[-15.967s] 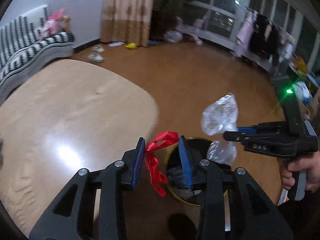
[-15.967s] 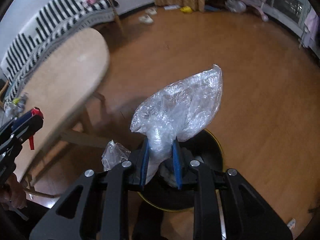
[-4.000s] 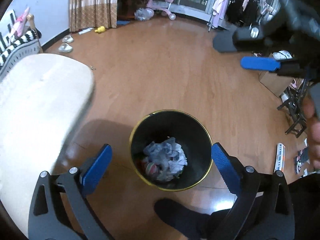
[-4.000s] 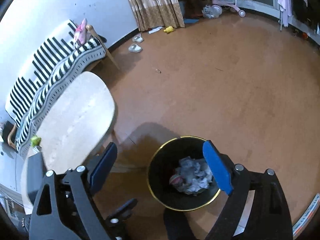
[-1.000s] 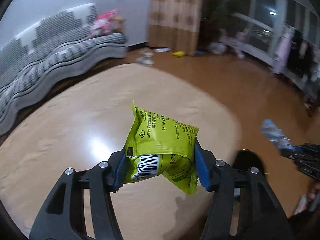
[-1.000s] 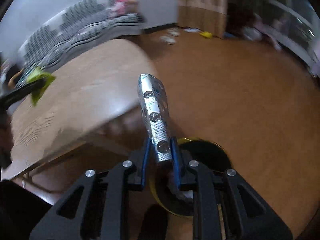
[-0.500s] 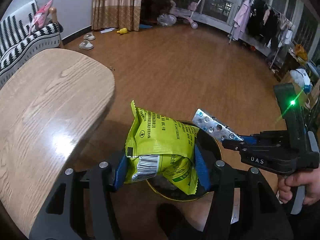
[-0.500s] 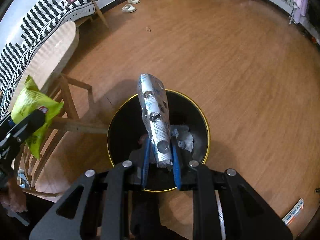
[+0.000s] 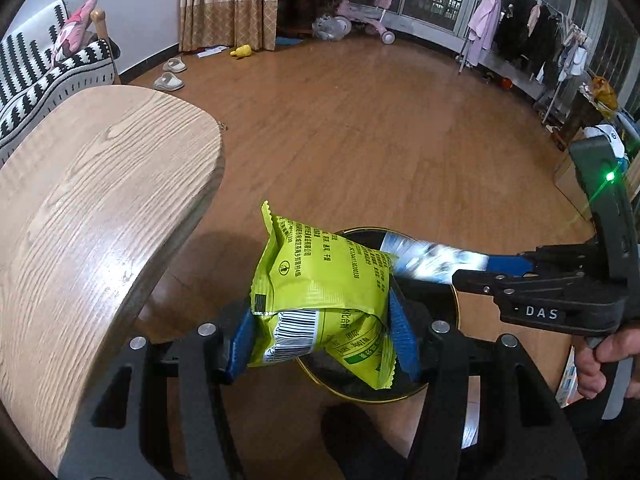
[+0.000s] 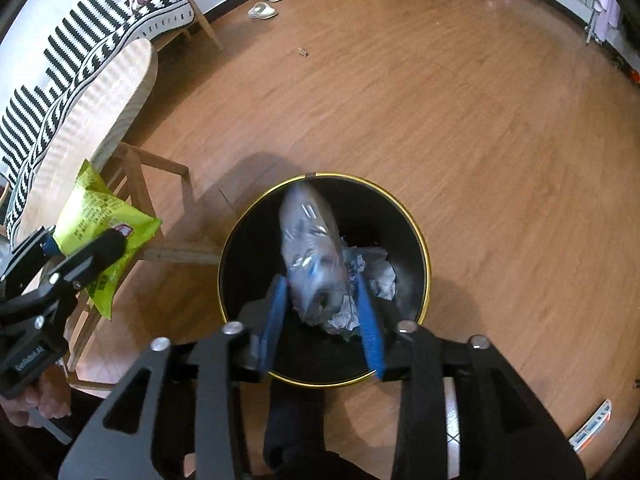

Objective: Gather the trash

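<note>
Above a black trash bin (image 10: 416,240) with a gold rim, standing on the wooden floor (image 9: 380,128), both tools hang pointing steeply down. The left hand-held gripper (image 9: 322,330) clamps a lime-green snack packet (image 9: 320,280) between its blue pads; the packet carries a barcode, a small round symbol and lines of dark print too fine to read. The right hand-held gripper (image 10: 320,314) is opening its jaws, and a silver blister pack (image 10: 312,248), blurred, lies between the blue pads over the bin's mouth with gaps on both sides, so the pads no longer press it. Crumpled white paper (image 10: 372,268) lies inside the bin. In the left wrist view the right tool's black body shows the white letters "DAS" (image 9: 541,312) and a green light (image 9: 609,176); in the right wrist view the left tool bears a small white label, not legible.

The pale wood-grain surface (image 9: 88,200) sits left of the bin on wooden legs. Beyond it stands a black-and-white striped sofa (image 9: 28,80) with a pink cushion (image 9: 74,36). Slippers (image 9: 170,76) and a yellow toy (image 9: 240,52) lie near the tan curtain (image 9: 228,4), a pink tricycle (image 9: 364,20) stands by the dark windows, and clothes hang on a rack (image 9: 516,36) at the right.
</note>
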`<action>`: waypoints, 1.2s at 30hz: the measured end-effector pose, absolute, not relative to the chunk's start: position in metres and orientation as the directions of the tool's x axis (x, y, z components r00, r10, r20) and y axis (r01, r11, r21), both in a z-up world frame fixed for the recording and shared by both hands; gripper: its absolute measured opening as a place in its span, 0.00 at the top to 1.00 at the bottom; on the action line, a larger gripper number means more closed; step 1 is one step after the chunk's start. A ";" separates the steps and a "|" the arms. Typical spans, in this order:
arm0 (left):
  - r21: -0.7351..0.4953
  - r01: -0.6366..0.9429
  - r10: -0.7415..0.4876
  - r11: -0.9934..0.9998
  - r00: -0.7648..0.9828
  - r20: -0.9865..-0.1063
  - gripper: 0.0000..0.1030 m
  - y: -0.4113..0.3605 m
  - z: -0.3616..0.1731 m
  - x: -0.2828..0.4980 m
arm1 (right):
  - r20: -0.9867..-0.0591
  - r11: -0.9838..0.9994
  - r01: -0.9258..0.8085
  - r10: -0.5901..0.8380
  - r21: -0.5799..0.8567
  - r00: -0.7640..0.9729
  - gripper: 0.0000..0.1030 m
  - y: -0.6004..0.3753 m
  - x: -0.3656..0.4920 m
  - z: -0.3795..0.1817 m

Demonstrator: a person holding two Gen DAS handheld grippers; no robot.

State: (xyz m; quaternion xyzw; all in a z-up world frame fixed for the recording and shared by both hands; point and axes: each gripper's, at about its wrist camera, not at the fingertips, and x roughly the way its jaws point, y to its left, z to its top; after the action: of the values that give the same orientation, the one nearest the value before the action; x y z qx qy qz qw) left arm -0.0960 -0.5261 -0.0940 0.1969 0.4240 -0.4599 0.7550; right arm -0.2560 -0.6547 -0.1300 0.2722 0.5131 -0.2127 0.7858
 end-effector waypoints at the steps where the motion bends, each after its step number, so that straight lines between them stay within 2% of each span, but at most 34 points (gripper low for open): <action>1: -0.093 0.861 -0.526 0.499 0.216 -0.823 0.45 -0.527 -0.095 -0.096 | -0.921 0.762 0.613 -0.058 0.208 0.386 0.53 -0.654 -0.256 -0.129; 14: -0.152 0.888 -0.544 0.434 0.124 -0.830 0.45 -0.565 -0.113 -0.105 | -0.883 0.712 0.665 -0.142 0.223 0.448 0.38 -0.657 -0.272 -0.094; 17: -0.168 0.897 -0.556 0.409 0.099 -0.825 0.42 -0.576 -0.117 -0.110 | -0.873 0.690 0.685 -0.159 0.235 0.460 0.38 -0.662 -0.281 -0.088; 20: -0.178 0.902 -0.567 0.392 0.085 -0.819 0.34 -0.585 -0.118 -0.115 | -0.872 0.674 0.701 -0.174 0.232 0.456 0.36 -0.669 -0.286 -0.084; 22: -0.182 0.903 -0.574 0.390 0.084 -0.814 0.14 -0.587 -0.118 -0.117 | -0.871 0.668 0.710 -0.190 0.223 0.453 0.33 -0.671 -0.287 -0.081; 23: -0.173 0.902 -0.579 0.397 0.099 -0.810 0.11 -0.587 -0.116 -0.118 | -0.870 0.667 0.713 -0.199 0.217 0.451 0.31 -0.672 -0.287 -0.080; 30: -0.147 0.904 -0.605 0.402 0.141 -0.784 0.08 -0.561 -0.089 -0.117 | -0.859 0.684 0.705 -0.237 0.185 0.455 0.22 -0.663 -0.276 -0.068; 36: -0.126 0.864 -0.625 0.488 0.245 -0.741 0.06 -0.499 -0.041 -0.096 | -0.832 0.753 0.631 -0.223 0.184 0.509 0.19 -0.624 -0.238 -0.045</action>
State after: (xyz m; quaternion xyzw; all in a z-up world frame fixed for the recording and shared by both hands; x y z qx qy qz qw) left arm -0.0959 -0.4986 -0.0407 0.1561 0.3819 -0.4815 0.7732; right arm -0.2379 -0.6243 -0.0454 0.2406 0.4245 -0.2557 0.8346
